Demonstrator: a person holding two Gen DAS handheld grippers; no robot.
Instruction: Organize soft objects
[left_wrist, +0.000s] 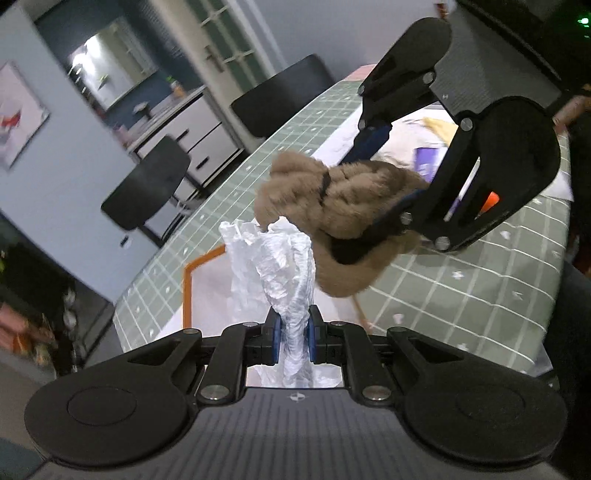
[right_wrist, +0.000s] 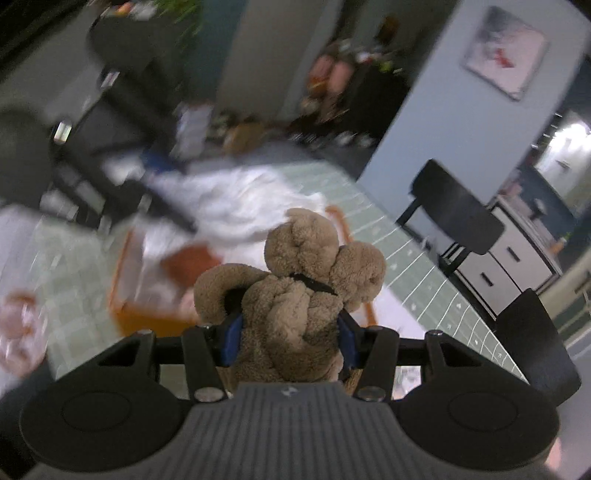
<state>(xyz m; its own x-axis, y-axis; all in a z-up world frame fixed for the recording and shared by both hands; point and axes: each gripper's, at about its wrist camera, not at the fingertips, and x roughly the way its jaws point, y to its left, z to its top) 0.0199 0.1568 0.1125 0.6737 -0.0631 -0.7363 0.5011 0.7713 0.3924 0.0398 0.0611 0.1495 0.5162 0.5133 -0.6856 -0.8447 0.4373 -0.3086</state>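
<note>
My left gripper (left_wrist: 291, 338) is shut on a crumpled white plastic bag (left_wrist: 275, 258), which stands up from between the blue pads above the table. A brown plush toy (right_wrist: 295, 295) with a black strap is clamped in my right gripper (right_wrist: 290, 341), its blue pads pressing both sides. In the left wrist view the same plush toy (left_wrist: 332, 199) hangs in the right gripper (left_wrist: 380, 184), close above and to the right of the bag. Below both lies an orange-rimmed tray (left_wrist: 189, 280) on the green checked tablecloth (left_wrist: 461, 295).
Black chairs (left_wrist: 147, 184) stand along the table's far side, with a grey cabinet (left_wrist: 199, 125) behind. Papers and a purple item (left_wrist: 424, 162) lie further along the table. In the blurred right wrist view, an orange tray (right_wrist: 147, 317) holds white cloth and a reddish object (right_wrist: 188, 262).
</note>
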